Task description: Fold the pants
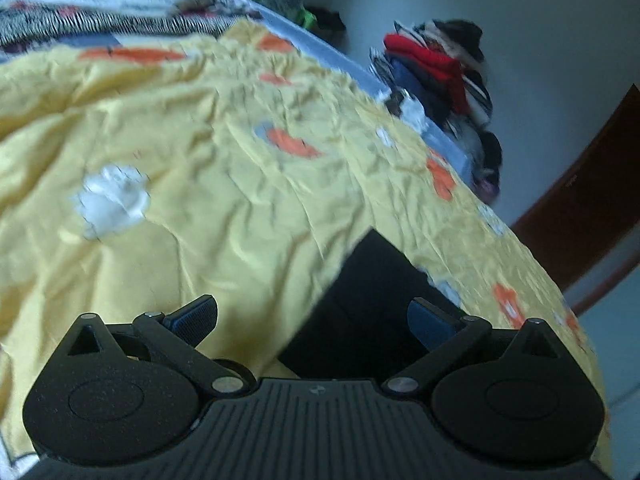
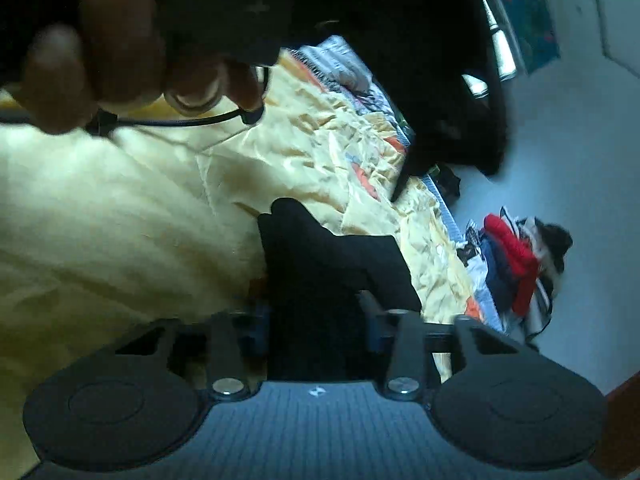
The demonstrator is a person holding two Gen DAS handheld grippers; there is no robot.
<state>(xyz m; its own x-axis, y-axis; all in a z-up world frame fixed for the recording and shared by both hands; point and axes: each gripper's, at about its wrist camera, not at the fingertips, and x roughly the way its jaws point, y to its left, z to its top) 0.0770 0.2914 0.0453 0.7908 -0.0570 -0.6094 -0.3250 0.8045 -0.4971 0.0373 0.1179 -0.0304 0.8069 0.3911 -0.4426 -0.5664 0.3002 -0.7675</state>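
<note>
The black pants lie on a bed under a crumpled yellow bedspread printed with orange and white shapes. In the left wrist view one squared corner of the pants reaches up onto the bedspread, and the rest runs down between the two blue-padded fingers of the left gripper. Those fingers stand wide apart; the left one is clear of the pants, while the right one overlaps the dark cloth, and I cannot tell whether it touches.

In the right wrist view the right gripper has a bunch of the pants filling the gap between its two fingers, which sit close in against the cloth on both sides (the picture is dark there, but the fabric looks pinched). More black cloth hangs across the top of that view, above the bedspread. A hand shows at the upper left, blurred, with a thin black cable running beneath it over the bedspread.

Beyond the far edge of the bedspread, one heap of clothes sits on the pale floor, with a red piece on top of dark ones. At the head end of the bedspread lies a black-and-white patterned blanket. No container can be made out.
</note>
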